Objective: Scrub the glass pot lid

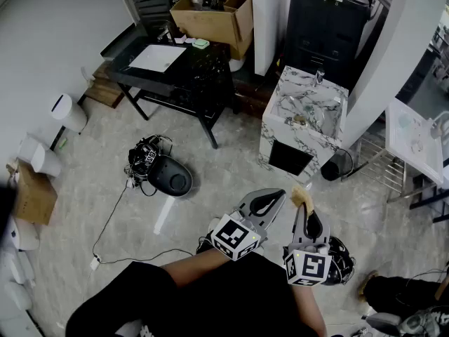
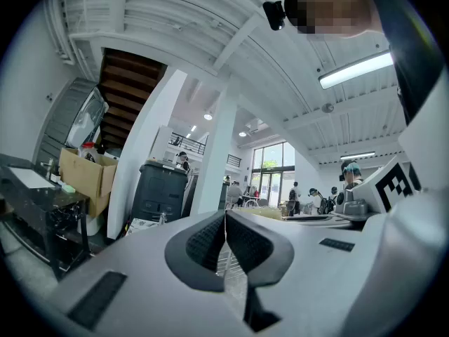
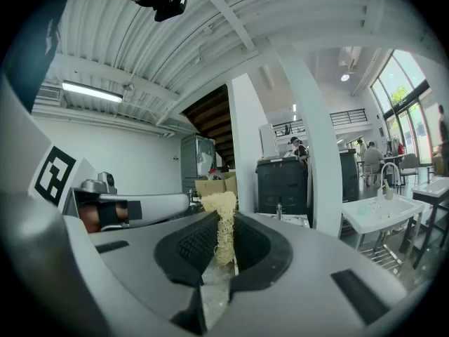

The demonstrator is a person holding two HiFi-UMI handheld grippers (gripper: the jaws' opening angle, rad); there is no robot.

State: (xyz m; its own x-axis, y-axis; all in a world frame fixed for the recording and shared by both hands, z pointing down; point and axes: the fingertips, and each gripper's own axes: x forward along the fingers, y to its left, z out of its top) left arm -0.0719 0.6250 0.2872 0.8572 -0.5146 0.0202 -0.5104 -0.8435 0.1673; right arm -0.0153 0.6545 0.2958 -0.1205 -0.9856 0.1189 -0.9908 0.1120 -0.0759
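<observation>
My right gripper is shut on a tan, fibrous scrub pad that sticks up past its tips. To its left my left gripper is shut, with nothing between its dark ribbed pads. Both are held close to my body, above the pale stone floor. Ahead stands a small marble sink unit with a faucet; something shiny lies in its basin, and I cannot tell whether it is a glass lid. No lid shows plainly in any view.
A black table with a white sheet stands at upper left, a cardboard box behind it, a dark cabinet beyond the sink. A black appliance with a cable lies on the floor. A white basin is at right.
</observation>
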